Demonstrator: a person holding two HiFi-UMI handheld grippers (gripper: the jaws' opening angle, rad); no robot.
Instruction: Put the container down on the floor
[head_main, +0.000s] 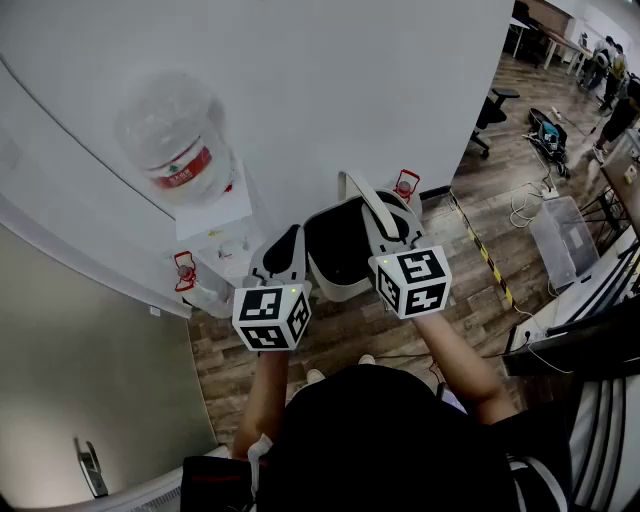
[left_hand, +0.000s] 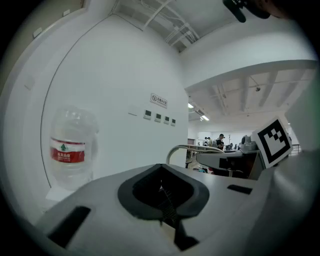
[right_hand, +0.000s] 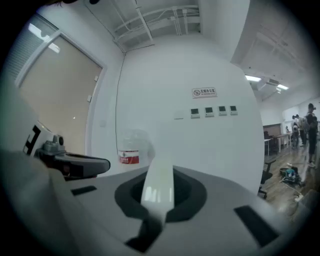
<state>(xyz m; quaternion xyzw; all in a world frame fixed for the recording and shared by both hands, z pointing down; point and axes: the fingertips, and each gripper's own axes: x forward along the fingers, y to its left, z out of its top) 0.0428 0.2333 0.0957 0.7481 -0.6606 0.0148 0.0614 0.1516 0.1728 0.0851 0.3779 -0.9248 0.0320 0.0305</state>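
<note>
A white container (head_main: 335, 285) with a dark inside hangs in front of me by its white bail handle (head_main: 358, 190). My right gripper (head_main: 378, 215) is shut on that handle; in the right gripper view the white handle strip (right_hand: 159, 185) runs up between the closed jaws. My left gripper (head_main: 287, 240) is just left of the container's rim, its jaws together with nothing between them (left_hand: 165, 200). From the left gripper view, the handle's arc (left_hand: 181, 148) and the right gripper's marker cube (left_hand: 273, 142) show to the right.
A water dispenser with a large clear bottle (head_main: 178, 150) stands against the white wall ahead. Wood floor (head_main: 400, 335) lies below. A clear storage box (head_main: 560, 240), yellow-black floor tape (head_main: 485, 255) and an office chair (head_main: 492, 108) are to the right. A bottle (right_hand: 131, 150) is visible.
</note>
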